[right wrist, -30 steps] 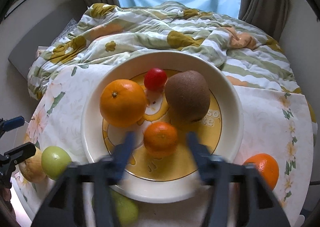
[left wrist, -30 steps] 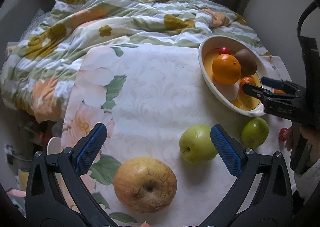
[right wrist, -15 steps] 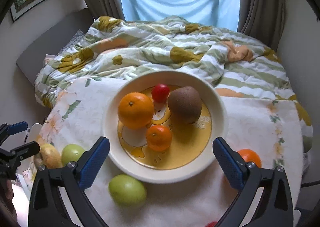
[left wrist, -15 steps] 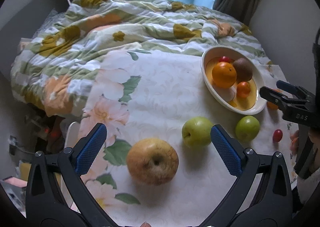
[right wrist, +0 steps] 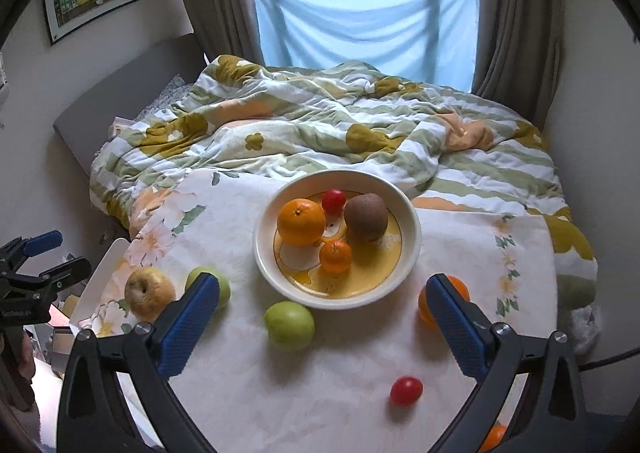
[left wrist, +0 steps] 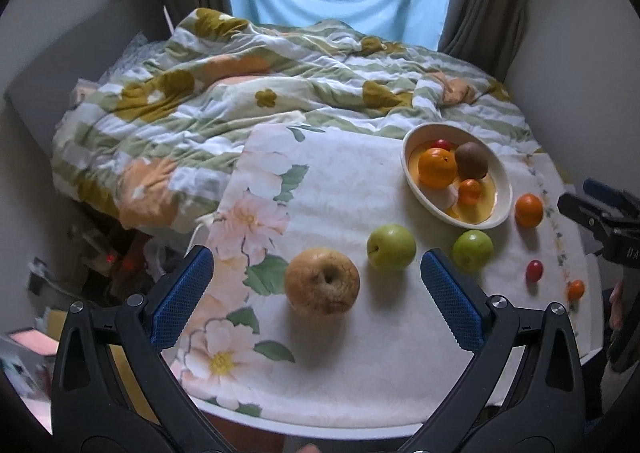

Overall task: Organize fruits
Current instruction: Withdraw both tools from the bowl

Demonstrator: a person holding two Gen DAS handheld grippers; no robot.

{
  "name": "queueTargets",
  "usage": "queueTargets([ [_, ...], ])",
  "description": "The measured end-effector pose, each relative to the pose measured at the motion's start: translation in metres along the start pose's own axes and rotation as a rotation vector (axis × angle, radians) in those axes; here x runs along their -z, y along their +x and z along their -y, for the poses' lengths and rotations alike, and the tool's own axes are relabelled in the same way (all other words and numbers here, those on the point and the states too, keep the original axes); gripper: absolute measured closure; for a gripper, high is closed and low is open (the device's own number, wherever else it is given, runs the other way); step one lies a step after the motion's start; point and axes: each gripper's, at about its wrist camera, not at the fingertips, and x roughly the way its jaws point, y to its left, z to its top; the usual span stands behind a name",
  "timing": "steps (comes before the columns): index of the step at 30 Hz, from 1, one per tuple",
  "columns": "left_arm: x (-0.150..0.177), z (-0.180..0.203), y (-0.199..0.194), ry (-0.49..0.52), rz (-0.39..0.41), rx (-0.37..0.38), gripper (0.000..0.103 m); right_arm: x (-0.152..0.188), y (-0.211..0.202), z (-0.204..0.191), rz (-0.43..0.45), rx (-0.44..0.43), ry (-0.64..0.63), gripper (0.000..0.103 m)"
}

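We hold both grippers wide open, empty: left gripper (left wrist: 316, 285) above the russet apple (left wrist: 322, 282); bowl (right wrist: 412, 253) beyond right gripper (right wrist: 322, 311), mid-table.

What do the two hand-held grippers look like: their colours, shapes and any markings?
Both are black plastic clamp-style tools. The left gripper and the right gripper each have two angled arms with triangular cut-outs, silver rivets and blue textured pads. Seen from the side, each body carries small white lettering, too blurred to read.
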Motion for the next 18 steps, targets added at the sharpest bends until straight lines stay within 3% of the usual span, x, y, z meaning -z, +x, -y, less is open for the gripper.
queueTargets([
  [8,0.012,-0.013,-0.002,0.016,-0.009,0.013,0.000,0.023,-0.013,-0.011,-0.002,0.045,0.028,0.000],
  [18,0.040,-0.026,0.042,0.114,-0.077,0.080,0.000,0.064,0.018,-0.027,-0.044,0.103,0.069,0.000],
])
